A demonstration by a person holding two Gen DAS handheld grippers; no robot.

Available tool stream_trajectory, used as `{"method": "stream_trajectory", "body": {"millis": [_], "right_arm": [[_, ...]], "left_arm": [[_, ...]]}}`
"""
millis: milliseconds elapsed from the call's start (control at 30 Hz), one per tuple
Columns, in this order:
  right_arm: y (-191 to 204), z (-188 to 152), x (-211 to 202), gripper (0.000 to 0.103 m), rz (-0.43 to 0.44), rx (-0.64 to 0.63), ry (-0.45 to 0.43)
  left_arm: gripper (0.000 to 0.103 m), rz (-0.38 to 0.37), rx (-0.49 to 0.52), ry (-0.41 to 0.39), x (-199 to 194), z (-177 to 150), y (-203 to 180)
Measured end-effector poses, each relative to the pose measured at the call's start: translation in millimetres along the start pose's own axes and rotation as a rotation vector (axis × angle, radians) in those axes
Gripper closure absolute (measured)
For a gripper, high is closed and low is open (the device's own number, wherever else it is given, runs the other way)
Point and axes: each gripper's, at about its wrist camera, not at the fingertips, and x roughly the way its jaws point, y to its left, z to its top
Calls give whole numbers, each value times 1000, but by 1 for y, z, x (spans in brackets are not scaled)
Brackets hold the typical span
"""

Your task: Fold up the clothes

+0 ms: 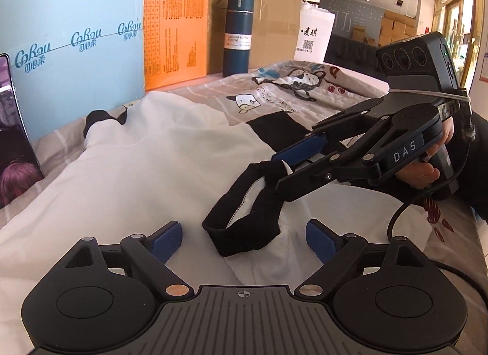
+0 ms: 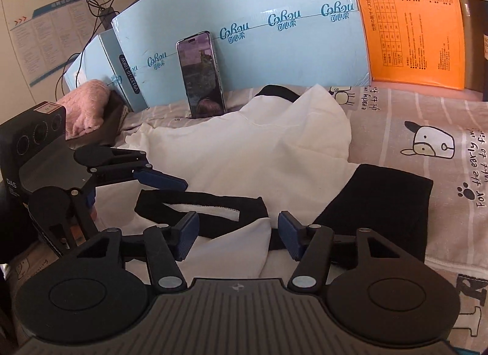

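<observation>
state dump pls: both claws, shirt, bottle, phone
left claw: open, holding nothing, black collar lies between its fingers
right claw: open around the collar edge, not yet clamped
white shirt: spread on the bed, rumpled, not folded flat yet
black sleeve: lying flat on the sheet
vacuum bottle: upright, cap on
phone: propped upright against blue box, screen lit

Phone [image 1: 12, 129] cut by left edge

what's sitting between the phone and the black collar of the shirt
Only the white body of the shirt, spread flat on the bedsheet. The right wrist view shows it running from the propped phone down to the black collar, nothing else on it.
</observation>
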Motion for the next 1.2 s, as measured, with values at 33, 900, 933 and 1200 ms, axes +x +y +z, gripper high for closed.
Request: {"method": "stream_trajectory", "body": {"millis": [33,900,933,1200], "right_arm": [[-1,0,5,49,1,-6,11],[204,-119,-162,94,7,-266,-262],[204,-127,-157,94,11,-238,-231],[214,-149,-138,86,99,-143,-107]], "left_arm": [[25,3,3,-8,-2,-1,-1],[87,-307,147,-179,-149,-96,-111],[87,-311,137,-147,-146,-103,-113],[78,-309,45,-133,-153,-122,-110]]}}
